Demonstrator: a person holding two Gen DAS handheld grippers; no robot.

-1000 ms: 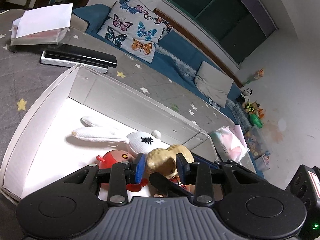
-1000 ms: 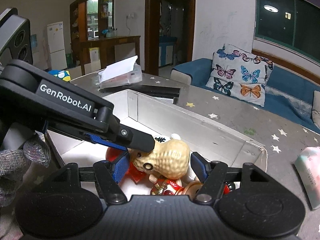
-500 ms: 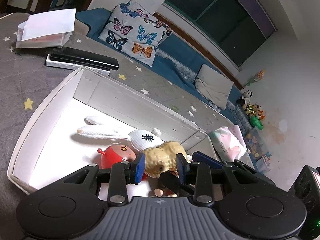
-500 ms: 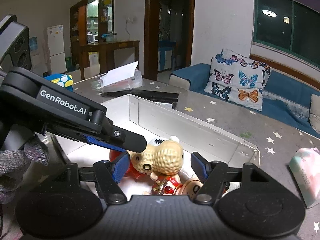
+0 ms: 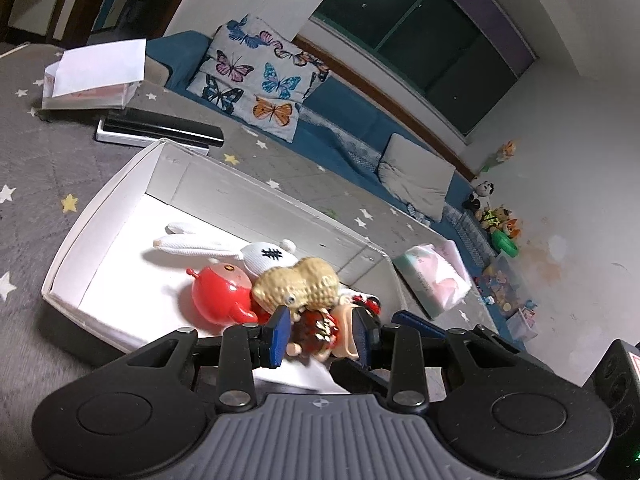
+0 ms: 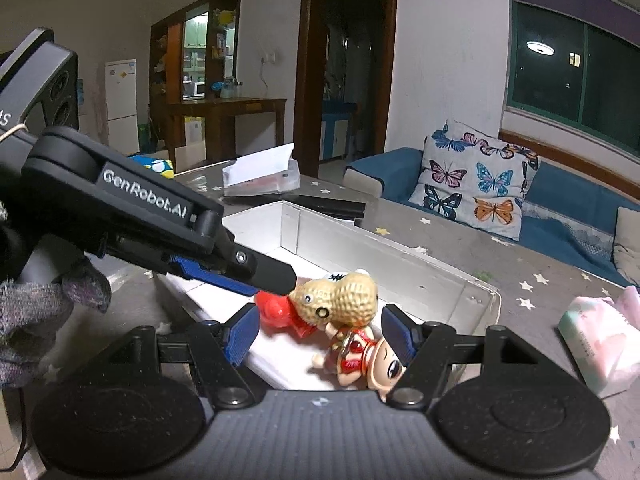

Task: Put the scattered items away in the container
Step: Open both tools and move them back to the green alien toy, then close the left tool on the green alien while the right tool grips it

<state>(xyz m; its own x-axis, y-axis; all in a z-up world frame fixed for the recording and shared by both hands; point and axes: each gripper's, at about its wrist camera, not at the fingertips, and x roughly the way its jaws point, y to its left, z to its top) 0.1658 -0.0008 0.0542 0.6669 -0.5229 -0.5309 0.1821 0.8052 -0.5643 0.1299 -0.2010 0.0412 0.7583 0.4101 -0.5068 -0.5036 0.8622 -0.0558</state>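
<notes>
The white box [image 5: 120,184] is set on the star-patterned table [image 5: 32,168]. Within it, a peanut toy [image 5: 298,284], red toy [image 5: 218,294], white rabbit [image 5: 224,246] and figurine [image 6: 360,354] are piled together. Both the left gripper [image 5: 320,334] and right gripper [image 6: 320,330] are parted and apparently empty, just above the pile.

white box [image 5: 100,216]: 1 | toys in box: 4 | tissue packs [image 5: 434,276]: 1 | butterfly cushions [image 5: 260,80]: 1

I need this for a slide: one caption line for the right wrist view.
Open right gripper above a white box holding a peanut toy, red toy and doll.
</notes>
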